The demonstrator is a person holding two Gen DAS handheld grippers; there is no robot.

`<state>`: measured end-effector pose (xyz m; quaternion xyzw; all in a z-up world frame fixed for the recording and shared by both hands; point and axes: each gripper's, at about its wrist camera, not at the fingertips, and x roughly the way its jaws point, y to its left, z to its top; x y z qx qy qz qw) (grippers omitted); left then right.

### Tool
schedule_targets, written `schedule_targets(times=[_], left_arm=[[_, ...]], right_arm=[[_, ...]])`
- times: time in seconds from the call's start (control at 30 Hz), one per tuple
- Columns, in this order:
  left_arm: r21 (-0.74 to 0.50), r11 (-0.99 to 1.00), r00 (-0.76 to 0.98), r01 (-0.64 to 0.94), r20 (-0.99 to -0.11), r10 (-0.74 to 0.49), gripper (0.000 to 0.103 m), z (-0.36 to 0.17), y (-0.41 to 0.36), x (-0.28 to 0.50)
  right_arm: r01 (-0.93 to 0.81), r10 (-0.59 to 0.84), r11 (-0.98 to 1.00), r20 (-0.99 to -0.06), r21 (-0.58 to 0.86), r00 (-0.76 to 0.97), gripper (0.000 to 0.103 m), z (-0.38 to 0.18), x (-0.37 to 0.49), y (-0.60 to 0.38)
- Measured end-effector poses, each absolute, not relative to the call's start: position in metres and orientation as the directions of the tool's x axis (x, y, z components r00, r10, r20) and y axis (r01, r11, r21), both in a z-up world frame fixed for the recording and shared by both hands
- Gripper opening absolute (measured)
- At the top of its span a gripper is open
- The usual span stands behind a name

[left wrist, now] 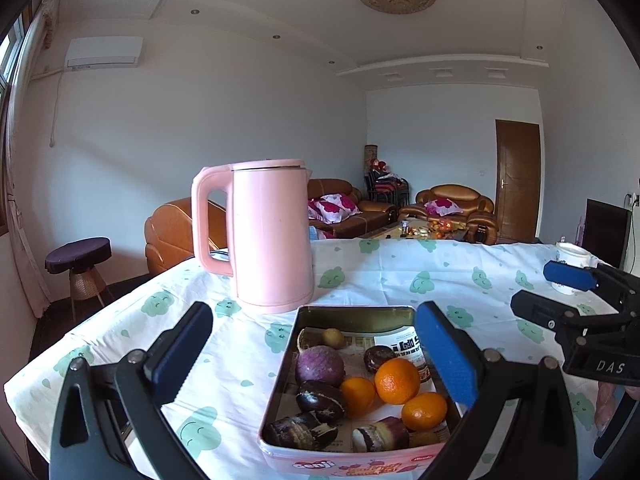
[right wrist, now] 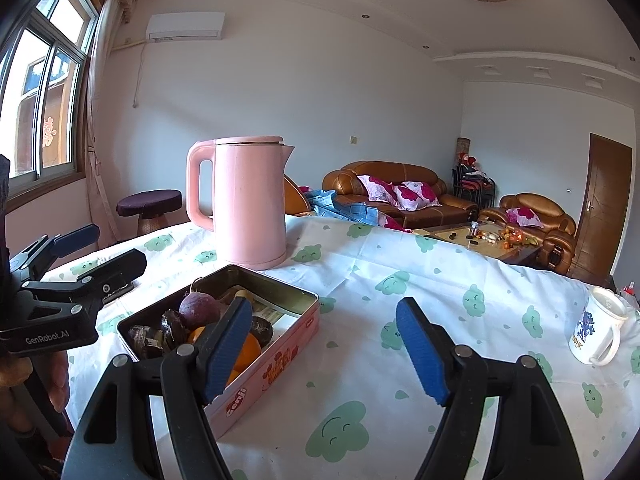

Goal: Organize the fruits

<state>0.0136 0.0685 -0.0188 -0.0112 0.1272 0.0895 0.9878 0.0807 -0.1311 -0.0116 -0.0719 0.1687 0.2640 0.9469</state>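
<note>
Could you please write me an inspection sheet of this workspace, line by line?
Surface: table under a white cloth with green cloud faces.
Job's things: pink tin holding three oranges, a round purple fruit and several dark, partly cut pieces.
Clutter: pink kettle standing upright behind the tin; white mug far right.
Grippers: left gripper open, above the tin; right gripper open, beside the tin, holding nothing.
Cables: a cord hangs below the wall air conditioner; nothing seen on the table.
Surroundings: brown sofas, low table, stool, window, door.
</note>
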Motion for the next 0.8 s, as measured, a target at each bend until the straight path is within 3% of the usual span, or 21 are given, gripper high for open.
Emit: schedule_targets(times=[0.8], left_arm=[[0.038, 0.988, 0.954, -0.153, -0.256, 0.157, 0.103, -0.018, 0.058, 0.013]], right_arm=[[-0.511, 0.464, 0.858, -0.349, -0.053, 0.814, 0.076, -0.013, 0.079, -0.137]])
